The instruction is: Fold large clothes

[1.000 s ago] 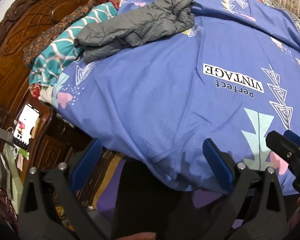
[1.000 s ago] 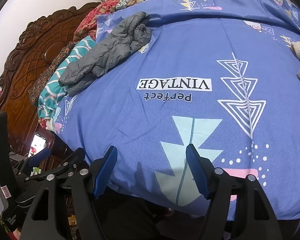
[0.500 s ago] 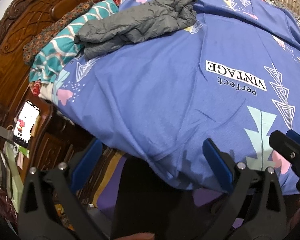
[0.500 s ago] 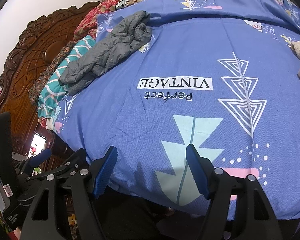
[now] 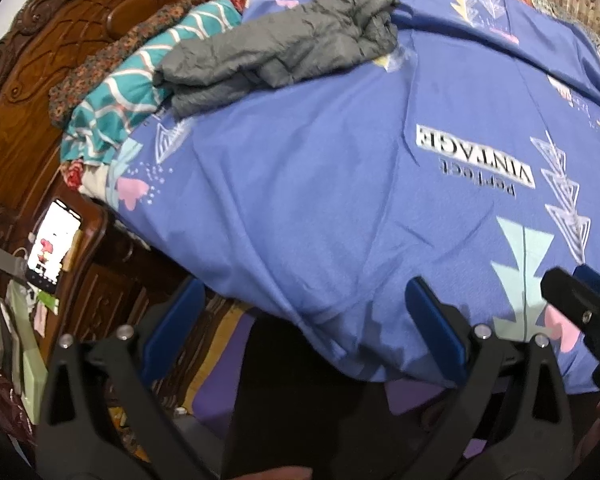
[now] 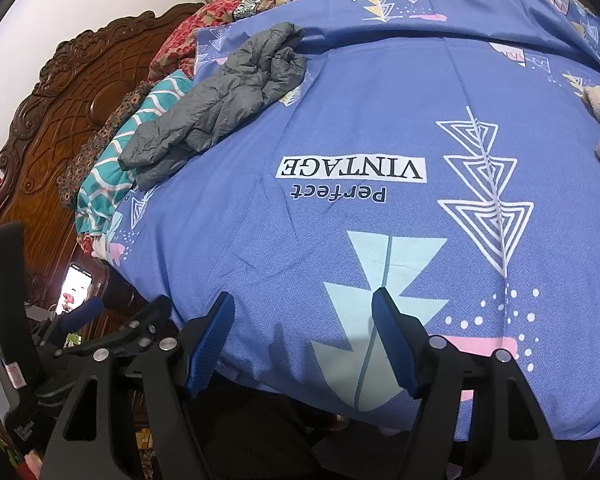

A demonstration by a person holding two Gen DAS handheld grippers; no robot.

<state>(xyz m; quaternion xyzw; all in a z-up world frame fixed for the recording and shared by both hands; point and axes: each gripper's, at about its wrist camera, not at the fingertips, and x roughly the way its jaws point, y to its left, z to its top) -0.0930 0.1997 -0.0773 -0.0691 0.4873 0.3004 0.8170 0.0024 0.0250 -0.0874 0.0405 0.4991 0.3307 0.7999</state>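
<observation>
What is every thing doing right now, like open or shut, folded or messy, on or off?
left gripper: open, holding nothing.
right gripper: open, holding nothing.
gray jacket: crumpled, not folded, lying on the bed.
blue bedsheet: spread flat over the bed.
teal striped cloth: bunched up by the headboard.
phone: screen lit.

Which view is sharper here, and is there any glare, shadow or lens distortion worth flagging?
Right wrist view is sharper: the Perfect VINTAGE print reads crisply. Left wrist view is softly blurred, smearing the same print; the lit phone screen is blown out there. Both views bow the blue sheet with fisheye curvature and dark corners; the right hand-held gripper casts a faint shadow on it.
</observation>
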